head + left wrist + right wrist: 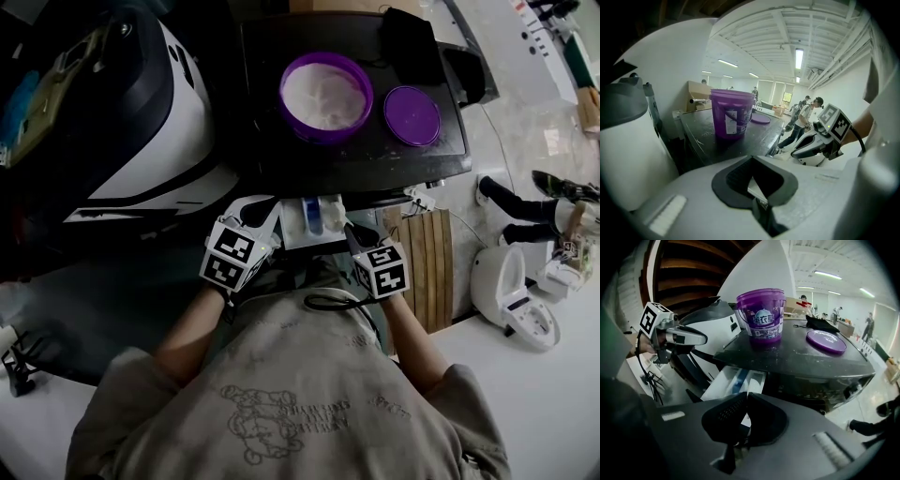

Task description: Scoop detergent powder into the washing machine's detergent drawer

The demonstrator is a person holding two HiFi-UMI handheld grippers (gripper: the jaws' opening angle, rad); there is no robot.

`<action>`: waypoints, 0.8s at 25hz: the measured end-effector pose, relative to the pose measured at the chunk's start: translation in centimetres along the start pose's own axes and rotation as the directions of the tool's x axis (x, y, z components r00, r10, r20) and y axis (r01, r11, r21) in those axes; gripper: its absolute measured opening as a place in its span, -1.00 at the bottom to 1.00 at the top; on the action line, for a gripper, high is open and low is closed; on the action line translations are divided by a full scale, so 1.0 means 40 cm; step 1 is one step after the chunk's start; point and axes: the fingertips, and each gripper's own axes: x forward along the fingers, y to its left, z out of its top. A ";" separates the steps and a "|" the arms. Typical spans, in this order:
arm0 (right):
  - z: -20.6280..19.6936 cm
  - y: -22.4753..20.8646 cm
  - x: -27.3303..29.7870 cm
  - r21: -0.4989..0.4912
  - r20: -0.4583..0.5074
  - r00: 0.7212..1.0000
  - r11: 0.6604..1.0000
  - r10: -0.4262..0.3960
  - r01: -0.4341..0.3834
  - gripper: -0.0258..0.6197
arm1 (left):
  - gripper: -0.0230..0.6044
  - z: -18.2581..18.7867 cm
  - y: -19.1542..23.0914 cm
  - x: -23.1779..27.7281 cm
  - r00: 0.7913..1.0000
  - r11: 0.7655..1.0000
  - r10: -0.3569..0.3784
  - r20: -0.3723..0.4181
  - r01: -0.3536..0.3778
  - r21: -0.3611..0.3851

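Note:
The purple detergent bucket (324, 97) stands open on the dark washing machine top (281, 164), with white powder inside. Its purple lid (411, 114) lies to its right. Below the front edge, the white detergent drawer (314, 220) is pulled out and shows a blue compartment. My left gripper (269, 217) is at the drawer's left side and my right gripper (350, 232) at its right. Both jaw pairs look shut with nothing between them. The left gripper view shows the bucket (732, 112), the lid (761, 119) and the right gripper (824, 136). The right gripper view shows the bucket (761, 315), the drawer (738, 380) and the left gripper (670, 336).
A large white and black appliance (141, 112) stands to the left of the washing machine. A black object (408, 37) lies at the back of the machine top. A wooden slat board (431, 267), a white device (511, 291) and a person's legs (525, 206) are at the right.

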 end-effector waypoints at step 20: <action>0.021 0.038 0.004 -0.251 -0.067 0.977 0.951 -0.204 0.182 -0.83 | -0.93 -0.042 0.015 -0.047 1.000 1.000 -0.007 0.023 0.008 -0.030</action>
